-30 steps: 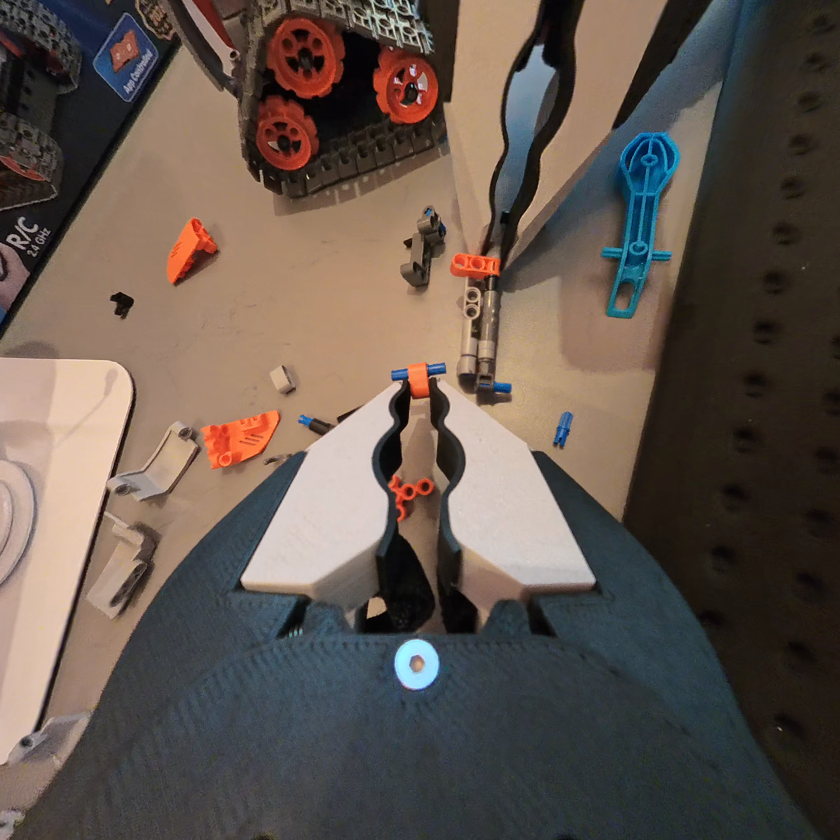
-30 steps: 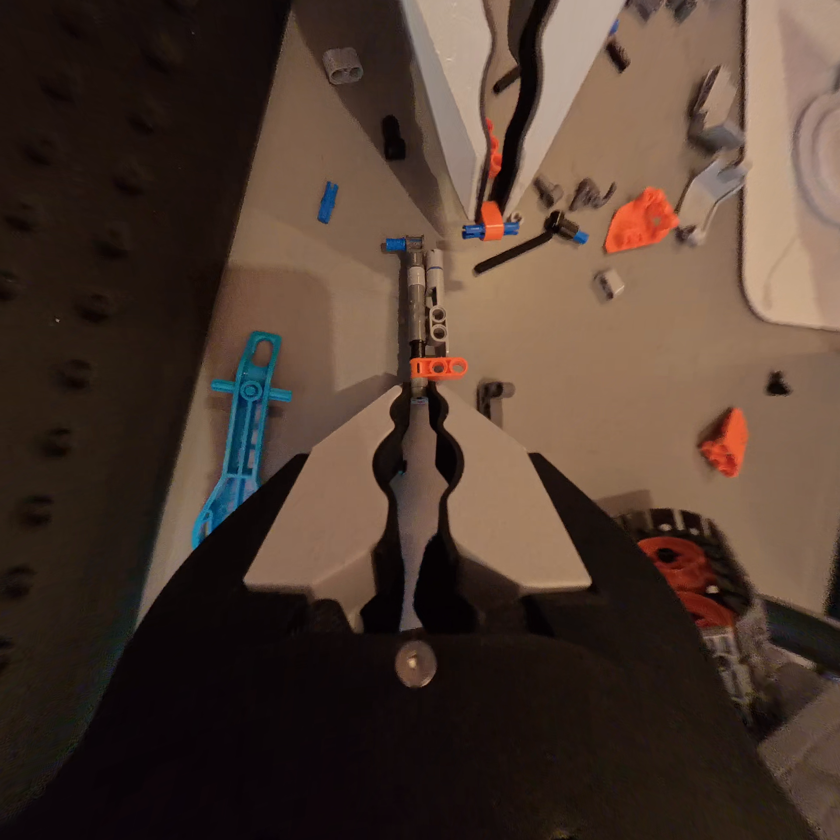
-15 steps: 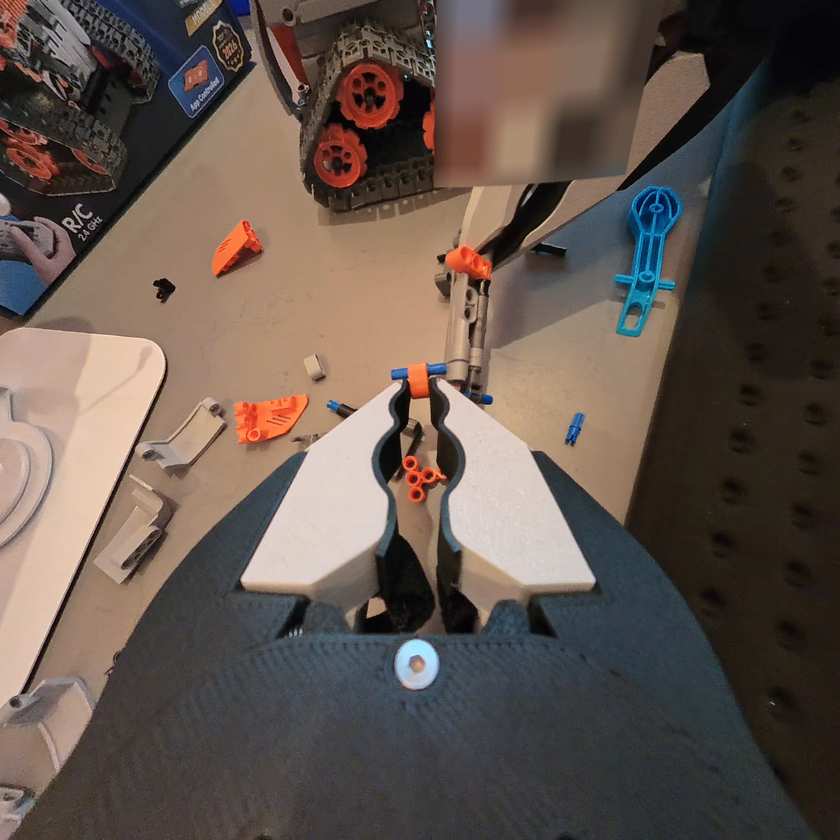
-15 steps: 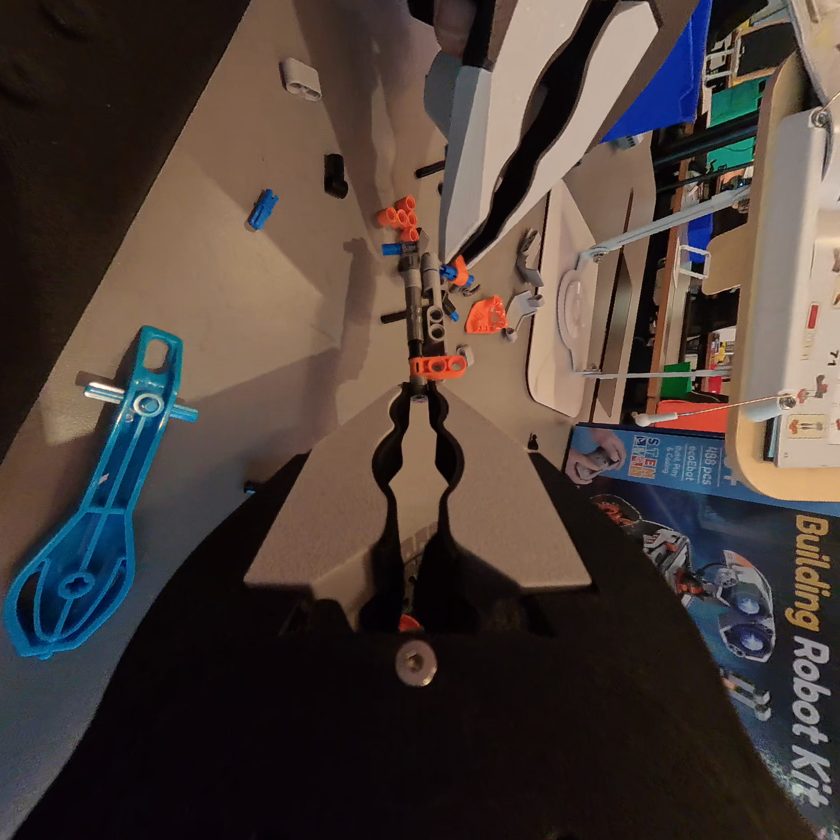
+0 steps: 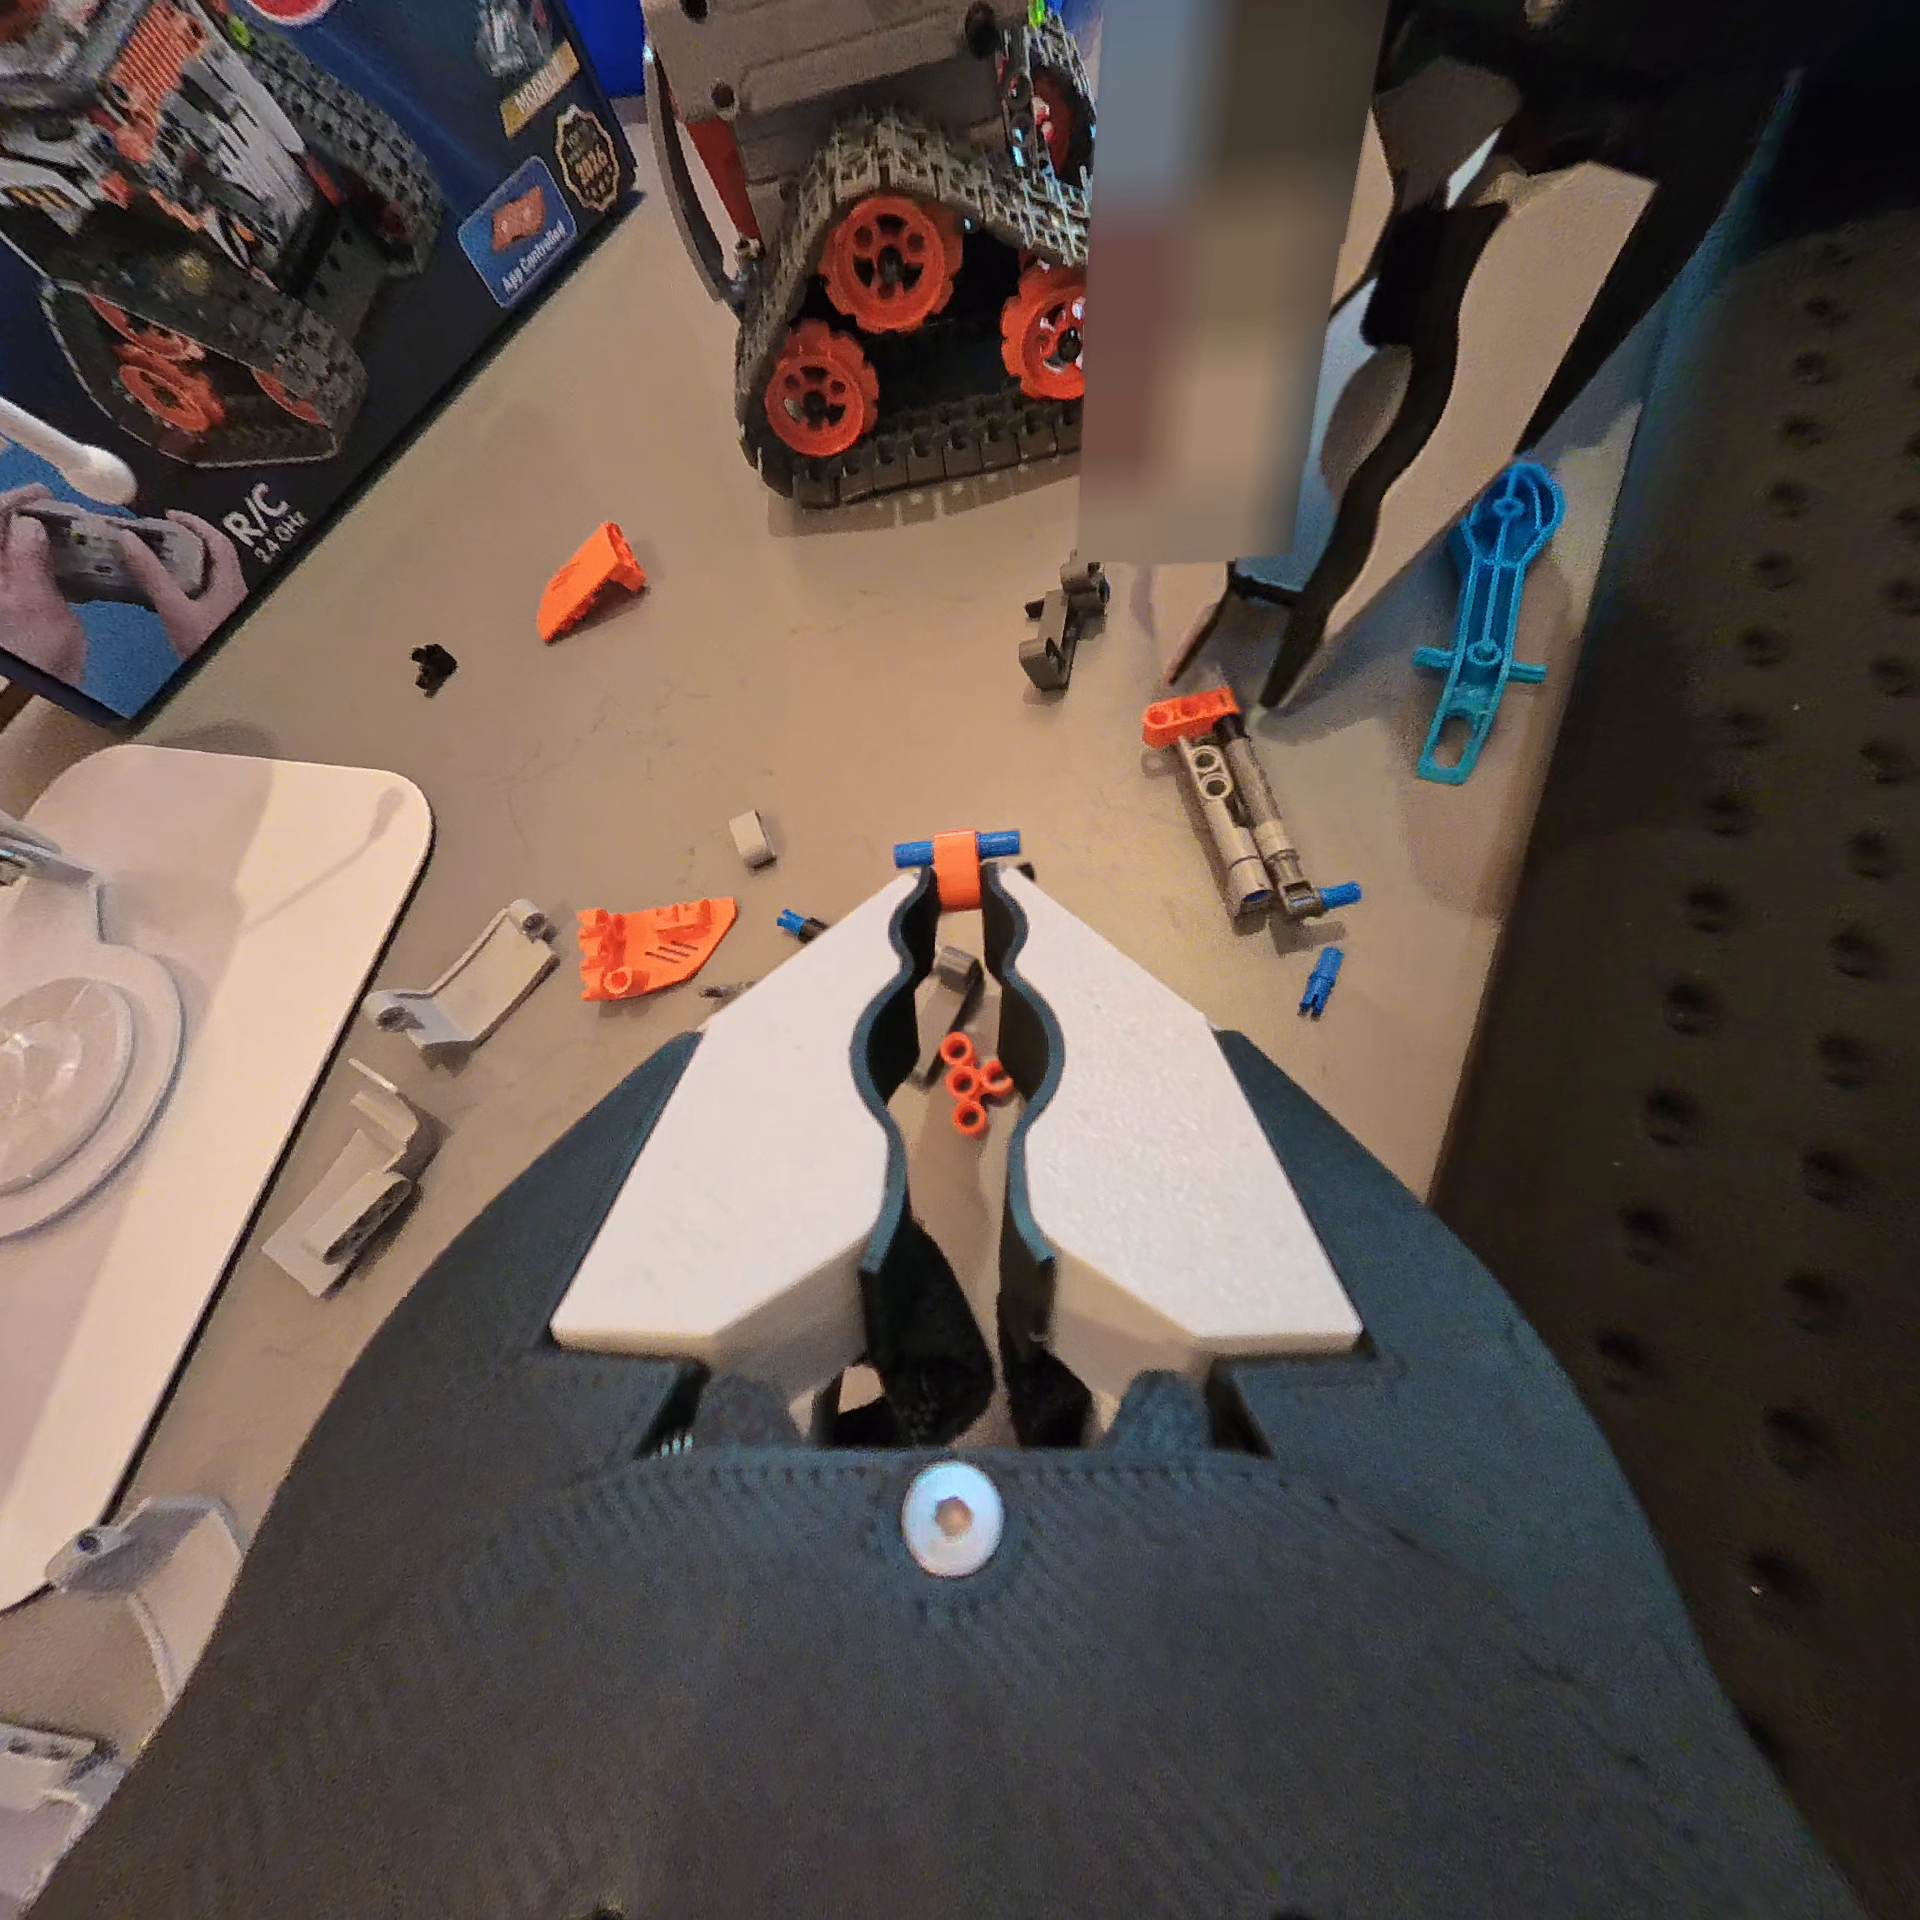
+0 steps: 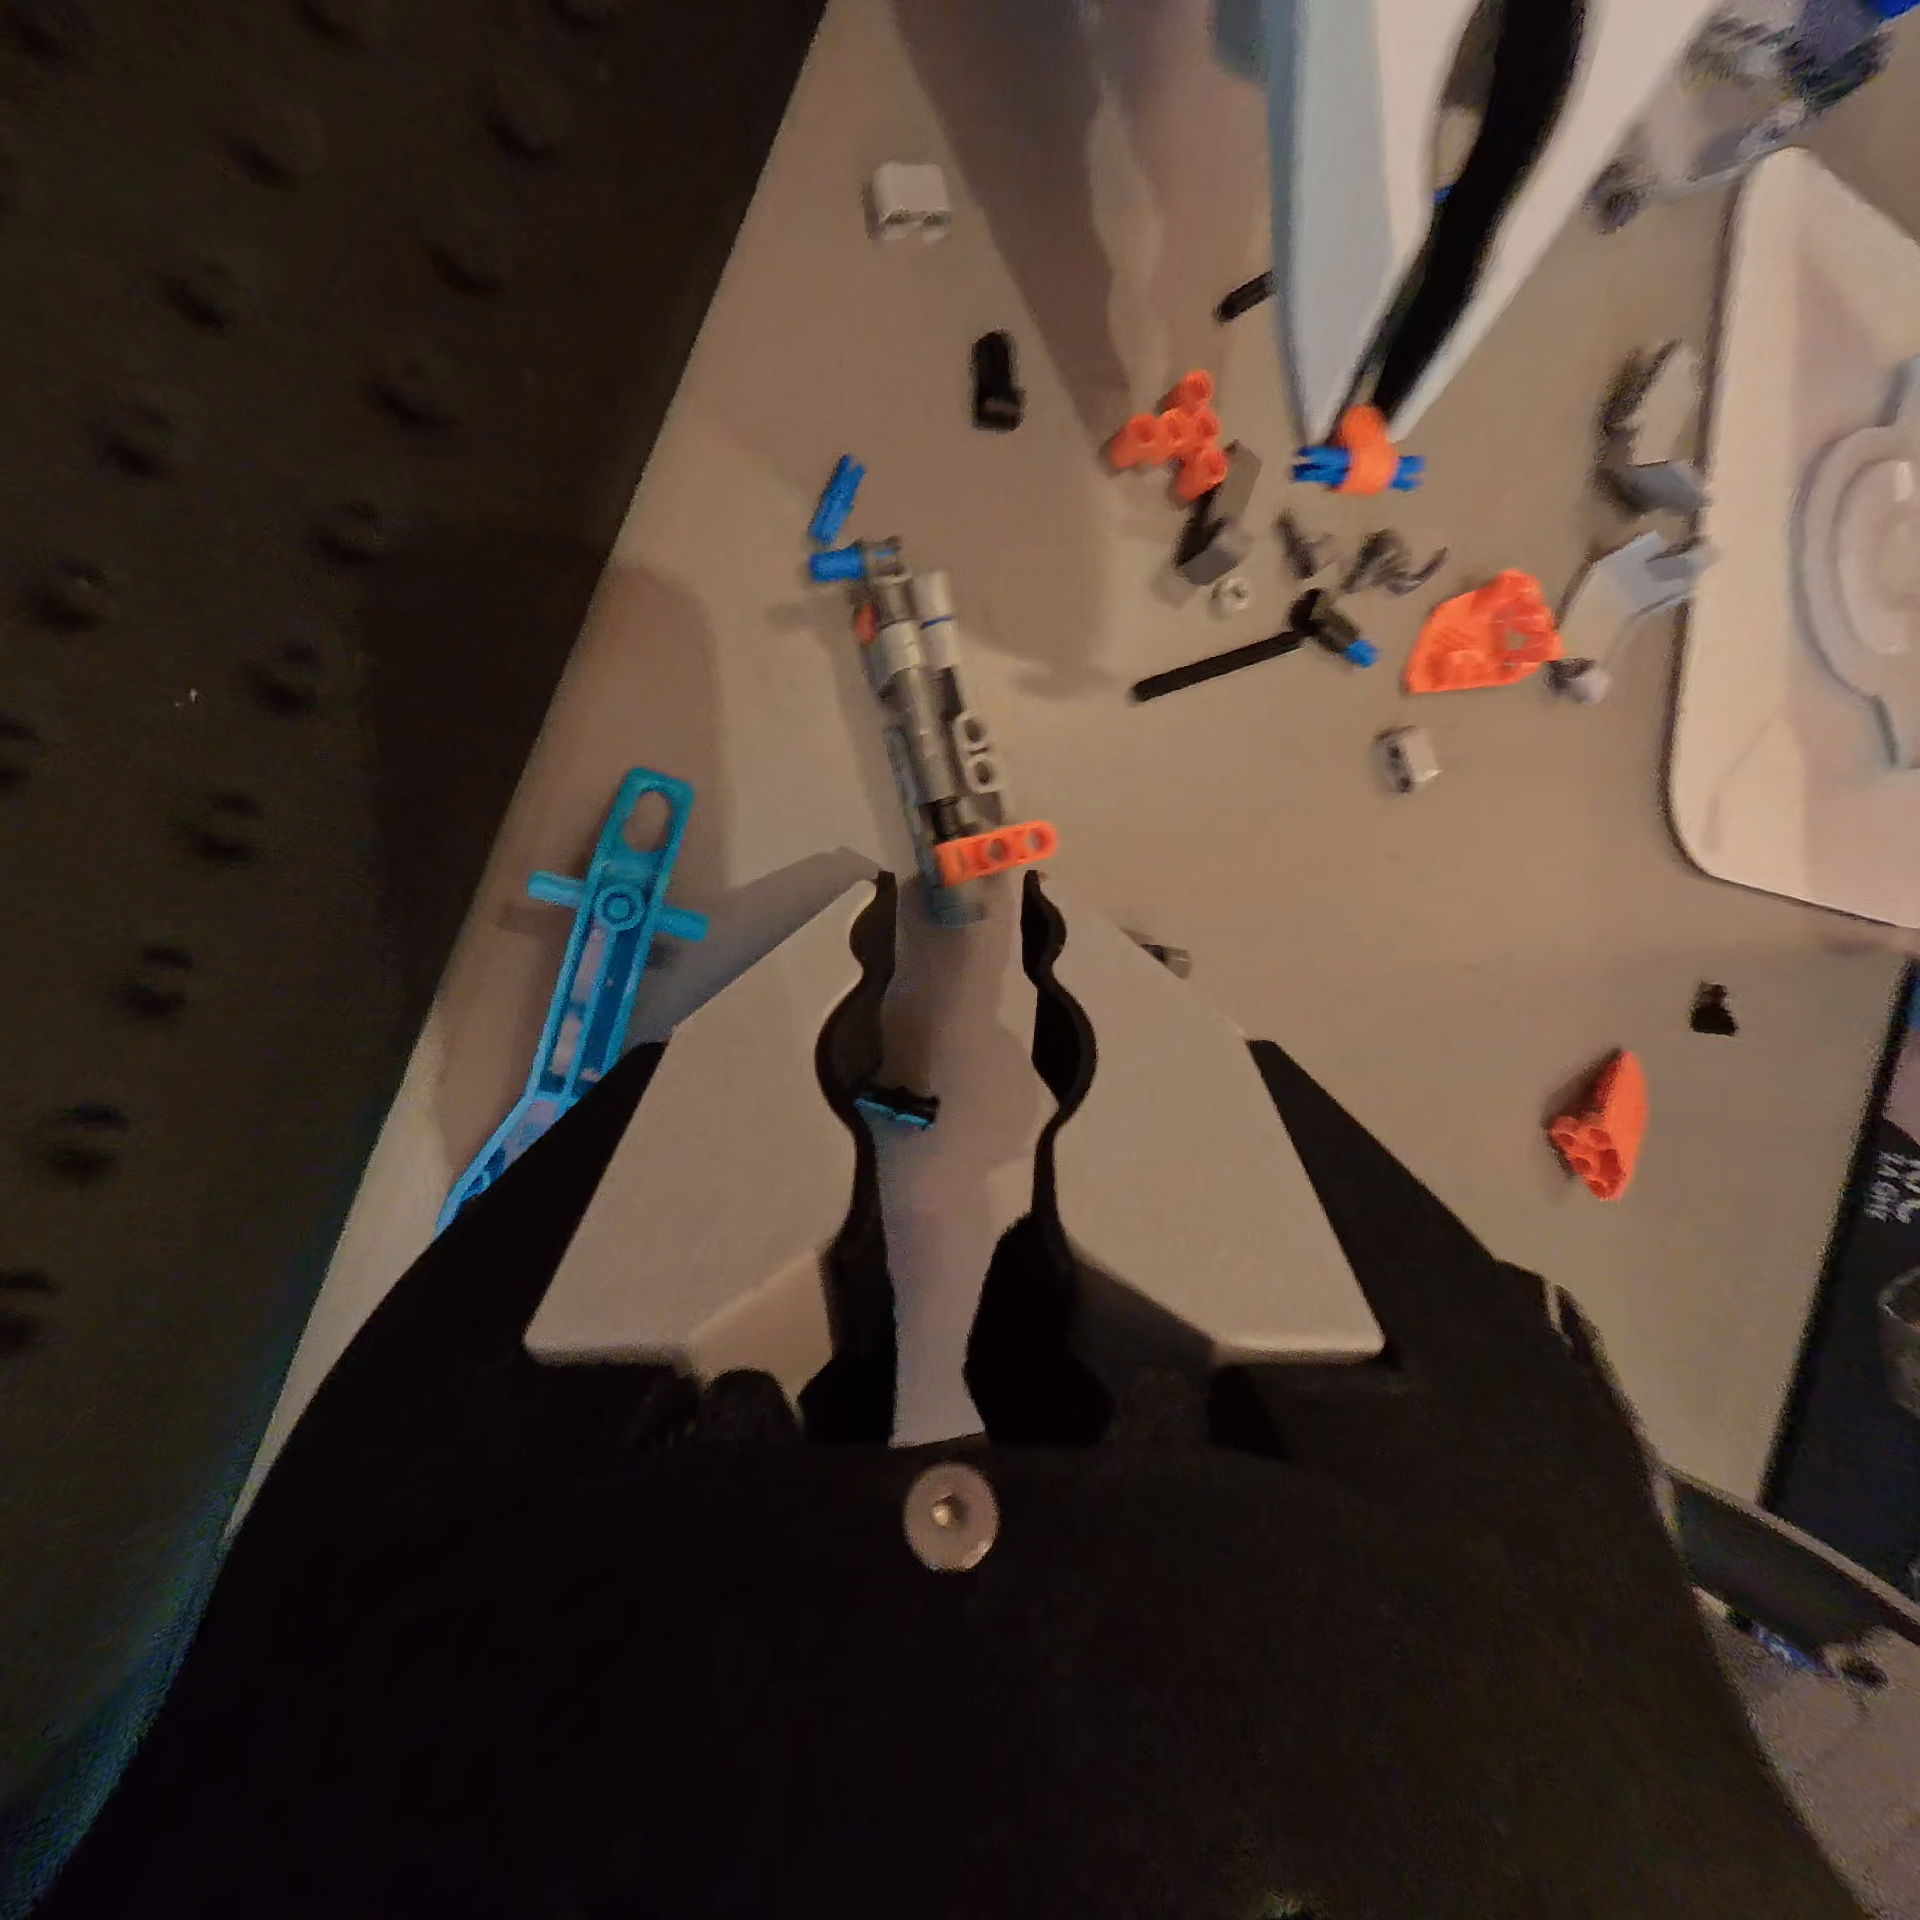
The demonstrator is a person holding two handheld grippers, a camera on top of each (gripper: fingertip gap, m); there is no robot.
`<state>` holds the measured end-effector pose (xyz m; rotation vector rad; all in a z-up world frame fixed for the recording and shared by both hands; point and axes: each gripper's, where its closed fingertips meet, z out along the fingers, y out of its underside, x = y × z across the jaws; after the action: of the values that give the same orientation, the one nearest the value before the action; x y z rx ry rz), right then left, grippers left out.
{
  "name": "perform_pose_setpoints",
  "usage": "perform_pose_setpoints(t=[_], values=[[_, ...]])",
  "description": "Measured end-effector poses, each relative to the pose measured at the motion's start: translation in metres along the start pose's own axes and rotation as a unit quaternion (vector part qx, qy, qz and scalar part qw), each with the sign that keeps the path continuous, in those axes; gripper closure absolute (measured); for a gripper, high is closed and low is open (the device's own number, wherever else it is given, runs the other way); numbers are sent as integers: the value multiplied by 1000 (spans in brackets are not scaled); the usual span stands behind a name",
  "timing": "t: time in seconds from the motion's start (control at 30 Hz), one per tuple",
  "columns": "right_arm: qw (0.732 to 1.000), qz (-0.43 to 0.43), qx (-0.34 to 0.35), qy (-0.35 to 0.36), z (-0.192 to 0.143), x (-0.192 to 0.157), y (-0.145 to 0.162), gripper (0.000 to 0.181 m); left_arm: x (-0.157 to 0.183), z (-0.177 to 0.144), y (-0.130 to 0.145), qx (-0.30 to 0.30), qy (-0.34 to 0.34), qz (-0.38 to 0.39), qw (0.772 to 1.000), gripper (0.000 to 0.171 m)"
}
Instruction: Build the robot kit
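My left gripper (image 5: pixel 956 883) is shut on a small orange connector with a blue pin (image 5: pixel 956 864) through it and holds it above the table. It also shows at the top of the right wrist view (image 6: pixel 1351 436). My right gripper (image 6: pixel 956 894) is open and empty. Its tips stand on either side of the near end of a grey and black shaft assembly (image 6: pixel 925 707) with an orange beam (image 6: pixel 995 852), which lies on the table. In the left wrist view the right gripper (image 5: pixel 1231 675) stands just beyond that assembly (image 5: pixel 1242 821).
A tracked robot model (image 5: pixel 904 312) stands at the back, its box (image 5: pixel 208 312) at the left. A white pad (image 5: pixel 208 987) lies at the left. A blue tool (image 5: pixel 1486 613) lies by the dark dimpled mat (image 5: pixel 1714 1039). Loose orange, grey and blue parts lie scattered on the table. About 9 cm separates my left fingertips from my right.
My right gripper, shut on the shaft assembly and lifting it half a second ago, has opened; the assembly now lies on the table. My left gripper still holds the orange connector.
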<state>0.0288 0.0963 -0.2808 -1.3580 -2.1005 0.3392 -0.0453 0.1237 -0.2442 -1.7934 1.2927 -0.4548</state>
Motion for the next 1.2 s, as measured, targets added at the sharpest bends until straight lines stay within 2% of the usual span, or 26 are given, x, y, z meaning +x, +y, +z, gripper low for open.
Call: perform_pose_setpoints(t=[0.07, 0.13, 0.23, 0.37, 0.57, 0.7, 0.77, 0.87, 1.03, 1.2], values=[[999, 22, 29, 7, -9, 9, -11, 159, -3, -2, -6, 14, -11, 2, 1000, 166], [996, 43, 57, 52, -19, 29, -25, 160, -9, -4, -12, 29, -37, 14, 999, 166], [984, 90, 108, 114, -29, 58, -48, 159, -17, -9, -23, 46, -96, 62, 992, 166], [969, 137, 159, 129, -26, 73, -72, 160, -20, -15, -38, 58, -169, 141, 974, 166], [952, 207, 197, 108, -23, 82, -83, 162, -22, -25, -52, 79, -223, 193, 952, 166], [942, 225, 229, 99, -27, 81, -87, 176, -19, -27, -55, 82, -231, 206, 947, 166], [941, 232, 231, 90, -27, 79, -87, 176, -17, -26, -54, 73, -235, 220, 944, 166], [934, 254, 245, 54, -28, 71, -89, 174, -12, -27, -53, 54, -259, 265, 927, 166], [907, 321, 273, -15, -26, 56, -93, 175, 5, -30, -48, 36, -297, 318, 900, 166], [900, 332, 282, -19, -20, 57, -98, 179, 6, -37, -43, 32, -319, 323, 890, 166]])
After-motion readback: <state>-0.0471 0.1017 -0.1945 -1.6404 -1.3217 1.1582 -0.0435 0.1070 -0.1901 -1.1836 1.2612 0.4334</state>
